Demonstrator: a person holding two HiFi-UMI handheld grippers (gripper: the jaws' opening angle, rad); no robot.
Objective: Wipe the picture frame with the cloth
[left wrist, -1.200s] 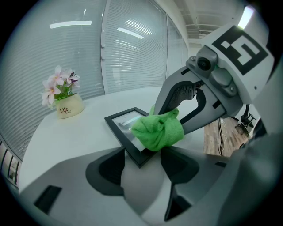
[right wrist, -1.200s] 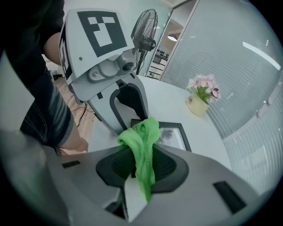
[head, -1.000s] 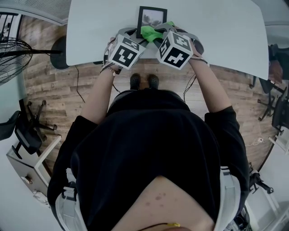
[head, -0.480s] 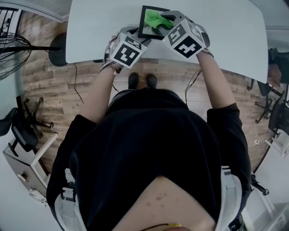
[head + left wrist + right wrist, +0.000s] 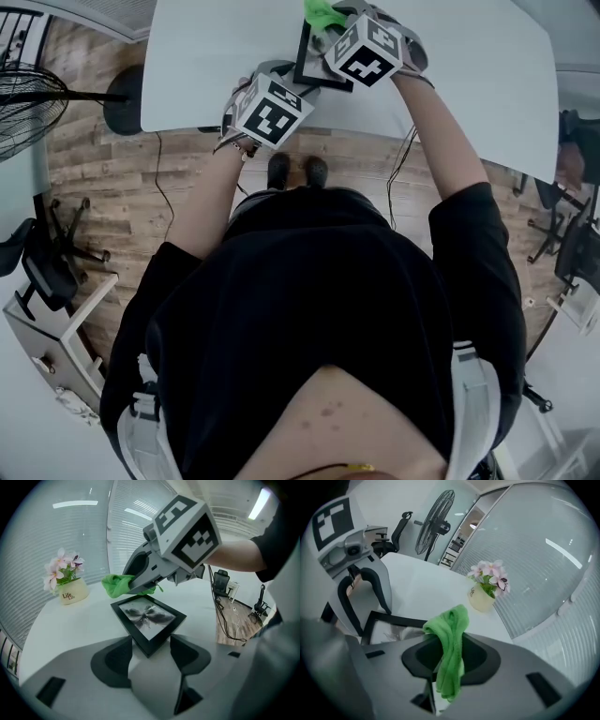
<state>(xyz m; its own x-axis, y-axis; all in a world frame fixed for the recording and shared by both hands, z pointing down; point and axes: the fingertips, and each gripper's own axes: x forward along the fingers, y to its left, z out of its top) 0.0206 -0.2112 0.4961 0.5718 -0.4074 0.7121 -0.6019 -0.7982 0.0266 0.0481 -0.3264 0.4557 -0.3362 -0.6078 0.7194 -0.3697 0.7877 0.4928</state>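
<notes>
The left claw (image 5: pixel 151 641) was closed on the near corner of the black rectangular picture frame (image 5: pixel 147 616), which lay on the white table (image 5: pixel 65 625). The right claw (image 5: pixel 449 660) gripped the green cloth (image 5: pixel 451 625) firmly between its jaws, and this cloth rested at the frame's far edge, opposite the left claw.

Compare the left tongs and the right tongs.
The left tongs grip the near corner of the picture frame; the right tongs pinch the green cloth. The left tongs sit at the near edge of the table; the right tongs reach over the frame's far end. Both hold something.
</notes>
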